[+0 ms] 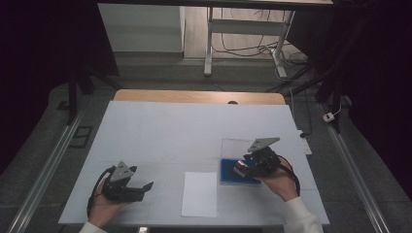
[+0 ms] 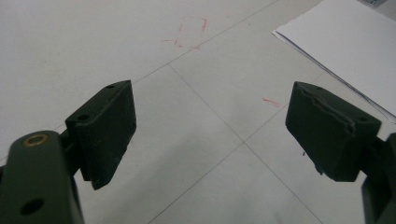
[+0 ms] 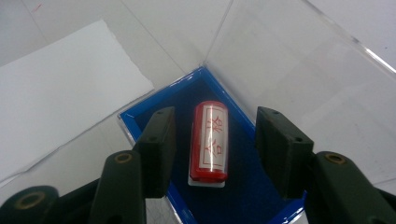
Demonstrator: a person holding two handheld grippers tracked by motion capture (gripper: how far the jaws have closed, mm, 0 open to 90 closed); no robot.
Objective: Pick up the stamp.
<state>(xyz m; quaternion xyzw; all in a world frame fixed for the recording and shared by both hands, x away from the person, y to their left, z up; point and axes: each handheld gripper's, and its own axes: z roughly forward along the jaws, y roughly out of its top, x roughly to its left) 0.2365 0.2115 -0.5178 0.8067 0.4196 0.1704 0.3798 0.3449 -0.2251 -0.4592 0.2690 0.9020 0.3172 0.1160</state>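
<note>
A: Where's the stamp (image 3: 209,141)?
B: Lying in the blue box (image 3: 154,108) – the right gripper (image 3: 215,149) straddles it, jaws either side, pads not touching yet. Nothing held.
A: Its long axis?
B: Runs twelve to six in the right gripper view, in line with the jaws, so closing would pinch the round sides.
A: Texture?
B: A glossy red cylinder with a white label, on dark felt-like lining; the clear lid (image 3: 299,65) stands open toward one o'clock.
A: The left gripper (image 2: 210,135)?
B: Wide open over bare table (image 2: 93,42) – paper (image 2: 345,42) at two o'clock. The right is nearer.
</note>
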